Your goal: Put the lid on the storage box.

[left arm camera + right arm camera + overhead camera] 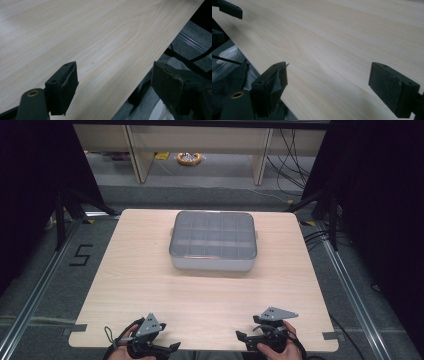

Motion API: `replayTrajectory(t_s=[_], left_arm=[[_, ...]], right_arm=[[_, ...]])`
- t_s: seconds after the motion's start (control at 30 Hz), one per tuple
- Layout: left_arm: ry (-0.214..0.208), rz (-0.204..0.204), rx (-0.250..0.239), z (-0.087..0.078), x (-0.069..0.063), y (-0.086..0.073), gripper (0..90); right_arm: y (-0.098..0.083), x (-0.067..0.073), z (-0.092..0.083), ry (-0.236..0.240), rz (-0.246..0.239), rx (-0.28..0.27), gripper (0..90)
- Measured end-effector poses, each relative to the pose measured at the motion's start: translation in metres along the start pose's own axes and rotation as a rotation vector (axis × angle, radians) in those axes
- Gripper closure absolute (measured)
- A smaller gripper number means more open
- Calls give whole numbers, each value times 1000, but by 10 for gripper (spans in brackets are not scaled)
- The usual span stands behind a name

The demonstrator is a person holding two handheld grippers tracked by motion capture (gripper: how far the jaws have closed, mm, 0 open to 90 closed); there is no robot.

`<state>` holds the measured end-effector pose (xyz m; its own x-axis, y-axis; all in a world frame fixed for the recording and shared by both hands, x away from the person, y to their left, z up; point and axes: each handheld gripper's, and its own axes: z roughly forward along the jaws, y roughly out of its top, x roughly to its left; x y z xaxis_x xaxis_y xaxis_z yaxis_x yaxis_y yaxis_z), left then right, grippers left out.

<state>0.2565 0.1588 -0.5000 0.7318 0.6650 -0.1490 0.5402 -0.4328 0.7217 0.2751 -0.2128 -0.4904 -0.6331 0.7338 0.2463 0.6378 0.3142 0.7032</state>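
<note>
A grey compartment box [213,241] with a clear lid rests shut on the far middle of the light wooden table [150,285]. Both grippers are held at the table's near edge, far from the box. My left gripper [167,349] is at the bottom left, its jaws pointing right. In the left gripper view the left gripper [116,85] is open with nothing between its jaws, one jaw over the wood and the other past the edge. My right gripper [247,327] points left, and in its own view the right gripper [329,85] is wide open over bare wood.
A black jaw of the other gripper [229,10] shows at the top left of the right gripper view. On the floor lie a taped "5" [81,255], metal rails [350,285], cables [295,165] and a yellow tape roll [189,158] under the shelving at the back.
</note>
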Motion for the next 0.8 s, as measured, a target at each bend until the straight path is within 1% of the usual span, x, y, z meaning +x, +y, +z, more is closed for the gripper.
replayTrajectory(t_s=[0.03, 0.07, 0.1, 0.13, 0.17, 0.2, 0.23, 0.27, 0.3, 0.33, 0.37, 0.4, 0.43, 0.47, 0.5, 0.53, 0.57, 0.6, 0.63, 0.67, 0.7, 0.73, 0.77, 0.8], left_arm=[[11, 15, 8, -1, 1, 0, 213], [5, 3, 9, -1, 0, -1, 213], [-6, 9, 2, -3, -1, -1, 213], [-6, 22, 5, -3, -1, -1, 213], [-6, 23, 4, -3, -1, -2, 213], [-5, 25, 6, -3, -1, -2, 213], [-4, 7, -1, -2, -2, -2, 214], [10, 21, 11, -1, -1, -2, 215], [9, 27, 7, 0, -1, -2, 216], [1, 6, 11, 0, -3, -2, 217], [0, 19, 5, 0, -3, -2, 217], [5, 40, 19, -1, -2, -1, 217], [-6, 25, 12, 0, -5, -2, 217], [12, 50, 18, 0, -4, -1, 217], [-6, 23, 9, 0, -6, -1, 217], [-11, 41, 5, 1, -6, -1, 217], [-11, 41, 6, 1, -6, -1, 218], [-10, 50, 13, 0, -5, -1, 218], [-10, 40, 5, 1, -5, -1, 218], [-1, 38, 22, 0, -5, -1, 218], [2, 32, 18, 1, -5, -1, 218], [3, 36, 19, 0, -4, -1, 218], [2, 56, 20, 0, -3, -1, 218], [0, 47, 14, 0, -4, -1, 218]], right_arm=[[-1, 0, 0, 0, -3, 5, 166], [-3, 1, -1, -14, -6, 6, 165], [-4, 2, -2, -10, -5, 7, 166], [-5, 5, -3, -11, 37, 24, 166], [-6, 2, -3, -19, -8, 6, 166], [-7, 2, -3, -13, -8, 3, 166], [-7, 2, -4, -1, -5, 19, 166], [-8, 3, -4, -19, 0, 11, 166], [-10, 4, -5, -24, 3, 12, 166], [-11, 4, -4, -24, -5, 21, 166], [-11, 4, -4, -24, -5, 21, 166], [-11, 6, -5, -19, 8, 31, 166], [-12, 4, -5, -32, 1, 26, 166], [-12, 4, -5, -32, 1, 26, 166], [-12, 4, -5, -29, 3, 25, 166], [-13, 5, -5, -34, 23, 30, 166], [-13, 4, -4, -30, 12, 19, 166], [-13, 4, -5, -38, 7, 31, 166], [-13, 4, -5, -38, 6, 31, 166], [-13, 5, -5, -35, 12, 34, 166], [-13, 5, -5, -35, 18, 40, 166], [-13, 5, -5, -35, 11, 37, 166], [-13, 3, -5, -39, -4, 34, 166], [-13, 3, -5, -38, -3, 34, 166]])
